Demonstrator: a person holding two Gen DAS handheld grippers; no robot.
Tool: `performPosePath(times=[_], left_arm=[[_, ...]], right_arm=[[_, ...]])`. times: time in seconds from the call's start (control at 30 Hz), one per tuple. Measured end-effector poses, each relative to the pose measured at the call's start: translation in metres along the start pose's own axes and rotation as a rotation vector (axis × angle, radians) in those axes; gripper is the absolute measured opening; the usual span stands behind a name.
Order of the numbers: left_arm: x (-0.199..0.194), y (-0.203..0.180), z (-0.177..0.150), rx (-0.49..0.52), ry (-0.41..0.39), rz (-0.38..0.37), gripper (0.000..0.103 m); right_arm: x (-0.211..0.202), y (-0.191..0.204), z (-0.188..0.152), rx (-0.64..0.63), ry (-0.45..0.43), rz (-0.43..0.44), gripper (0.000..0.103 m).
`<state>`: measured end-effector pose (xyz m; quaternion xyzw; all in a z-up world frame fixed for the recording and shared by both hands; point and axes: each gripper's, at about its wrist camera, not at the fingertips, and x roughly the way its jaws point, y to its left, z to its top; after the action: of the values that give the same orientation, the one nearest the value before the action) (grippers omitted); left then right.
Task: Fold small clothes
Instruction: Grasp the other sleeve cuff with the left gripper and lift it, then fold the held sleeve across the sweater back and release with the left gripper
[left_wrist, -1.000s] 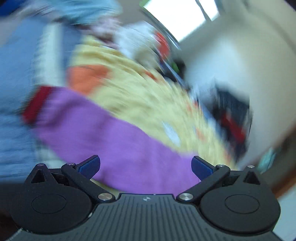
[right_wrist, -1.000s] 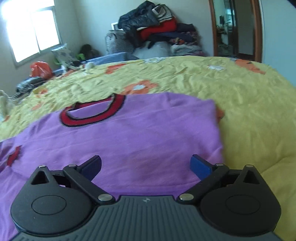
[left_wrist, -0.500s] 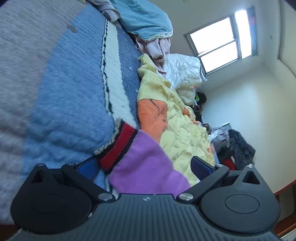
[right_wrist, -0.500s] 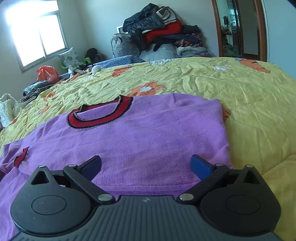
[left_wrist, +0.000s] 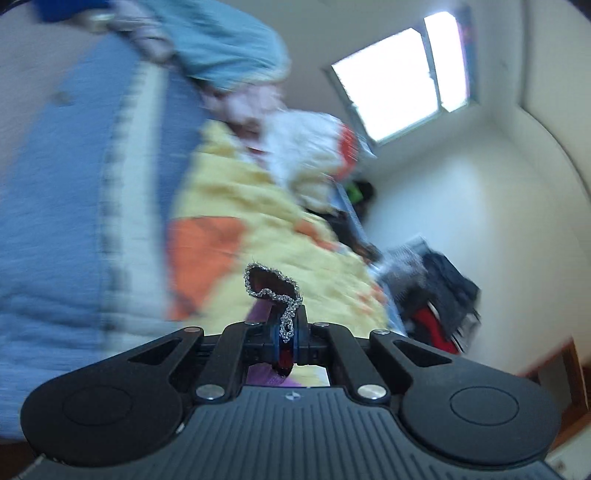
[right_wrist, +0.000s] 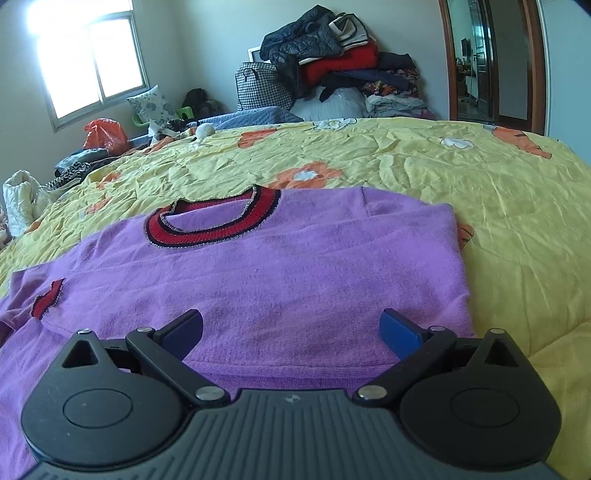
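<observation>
Sweater cuff (left_wrist: 275, 291) sits pinched in my left tool (left_wrist: 286, 341). My right tool (right_wrist: 291, 330) hangs wide over the purple sweater (right_wrist: 258, 280) on the bed (right_wrist: 480, 206).

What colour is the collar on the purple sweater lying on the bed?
The collar is red with dark stripes and a thin silvery edge, clearest in the right wrist view.
</observation>
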<state>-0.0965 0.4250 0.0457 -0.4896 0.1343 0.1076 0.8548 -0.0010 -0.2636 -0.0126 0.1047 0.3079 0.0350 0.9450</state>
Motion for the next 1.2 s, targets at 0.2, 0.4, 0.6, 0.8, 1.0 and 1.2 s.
performPosePath(times=[0.2, 0.4, 0.6, 0.8, 1.0, 1.2], left_arm=[[0.051, -0.122, -0.038, 0.156, 0.164, -0.175, 0.005], [0.125, -0.234, -0.145, 0.285, 0.359, -0.296, 0.005], [0.186, -0.303, -0.297, 0.45, 0.573, -0.311, 0.005], [0.212, -0.334, -0.41, 0.572, 0.704, -0.327, 0.005], [0.214, -0.346, -0.475, 0.637, 0.797, -0.34, 0.005], [0.222, -0.338, -0.51, 0.661, 0.91, -0.317, 0.007]], right_arm=[[-0.013, 0.009, -0.011, 0.044, 0.047, 0.015, 0.103], [-0.035, 0.029, -0.031, 0.026, 0.106, 0.062, 0.103], [-0.063, 0.033, -0.054, 0.011, 0.116, 0.043, 0.103], [-0.083, 0.022, -0.064, 0.032, 0.111, 0.012, 0.103], [-0.088, 0.005, -0.063, 0.065, 0.101, -0.013, 0.103], [-0.091, -0.007, -0.062, 0.103, 0.093, -0.022, 0.103]])
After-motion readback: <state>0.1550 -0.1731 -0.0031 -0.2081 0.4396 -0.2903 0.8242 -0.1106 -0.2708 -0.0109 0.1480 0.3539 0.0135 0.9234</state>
